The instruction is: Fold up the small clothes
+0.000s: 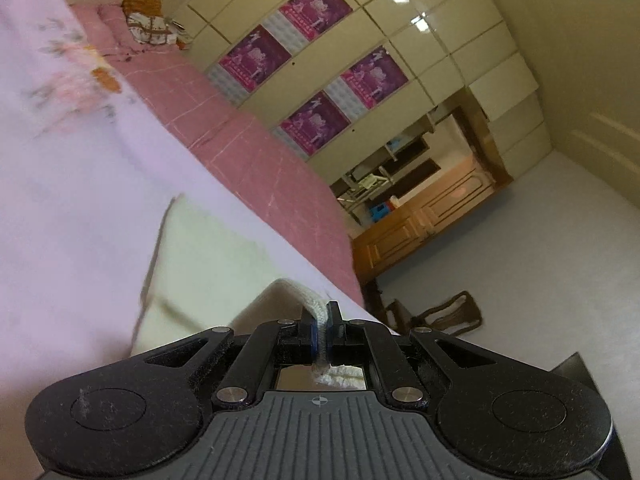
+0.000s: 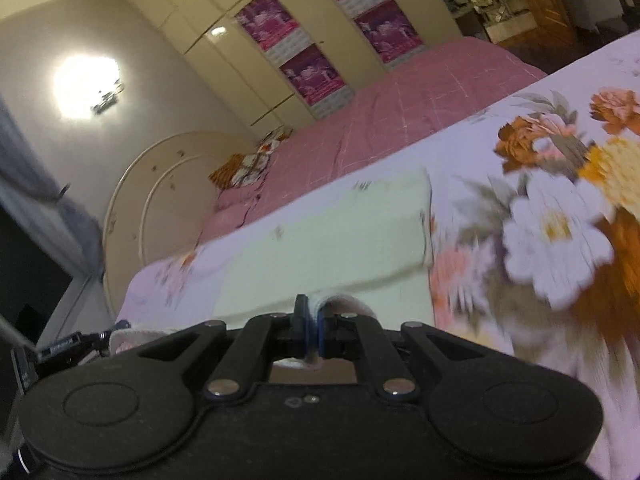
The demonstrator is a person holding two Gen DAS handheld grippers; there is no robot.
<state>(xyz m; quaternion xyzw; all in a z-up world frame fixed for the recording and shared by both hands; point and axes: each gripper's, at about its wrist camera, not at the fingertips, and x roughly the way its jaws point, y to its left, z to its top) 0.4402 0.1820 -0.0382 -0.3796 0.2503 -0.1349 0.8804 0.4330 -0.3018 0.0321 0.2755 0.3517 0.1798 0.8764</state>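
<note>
A small pale yellow-green garment (image 1: 208, 256) lies on a lilac floral bedsheet (image 1: 72, 184). My left gripper (image 1: 319, 334) is shut on the garment's white ribbed edge (image 1: 312, 304), which passes between the fingers. In the right wrist view the same garment (image 2: 320, 248) stretches away from me over the sheet (image 2: 560, 240). My right gripper (image 2: 314, 334) is shut on another part of its white edge (image 2: 344, 304). The left gripper (image 2: 76, 346) shows at the lower left of the right wrist view, holding the edge there. Both views are motion-blurred.
A pink checked quilt (image 1: 256, 152) covers the far side of the bed, with folded patterned cloth (image 1: 148, 28) near the headboard (image 2: 152, 184). A cream wardrobe with purple posters (image 1: 320, 60) stands beyond. A chair (image 1: 448, 312) stands on the floor by the bed's corner.
</note>
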